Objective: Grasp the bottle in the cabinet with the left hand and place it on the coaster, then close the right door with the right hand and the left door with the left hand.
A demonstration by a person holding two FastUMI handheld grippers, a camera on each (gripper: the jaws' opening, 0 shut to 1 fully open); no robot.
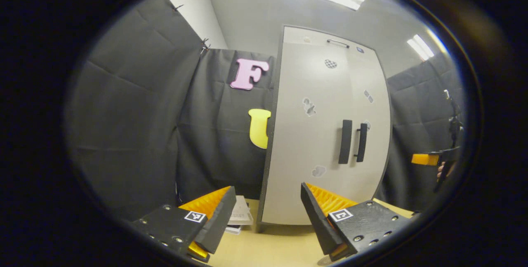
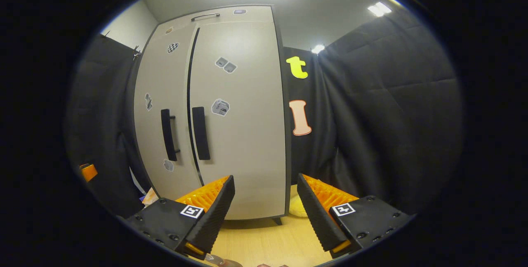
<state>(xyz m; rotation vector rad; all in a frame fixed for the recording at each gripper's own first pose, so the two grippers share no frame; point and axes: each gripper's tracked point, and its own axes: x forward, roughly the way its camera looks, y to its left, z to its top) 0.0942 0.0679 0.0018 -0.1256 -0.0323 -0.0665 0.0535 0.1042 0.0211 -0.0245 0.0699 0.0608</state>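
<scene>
Before both released tongs (image 1: 264, 213) (image 2: 264, 211), the cabinet (image 2: 214, 114) stands with doors shut.

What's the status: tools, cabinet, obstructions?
Left tool open, empty. Right tool open, empty. Cabinet doors look shut, bottle unseen. Nothing blocking handles.

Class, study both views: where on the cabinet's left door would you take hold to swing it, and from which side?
Grip the left door's handle, a tall upright bar standing off the door on short posts beside the centre seam. Come from the front, hand-held gripper fingers level, one either side of the bar.
</scene>
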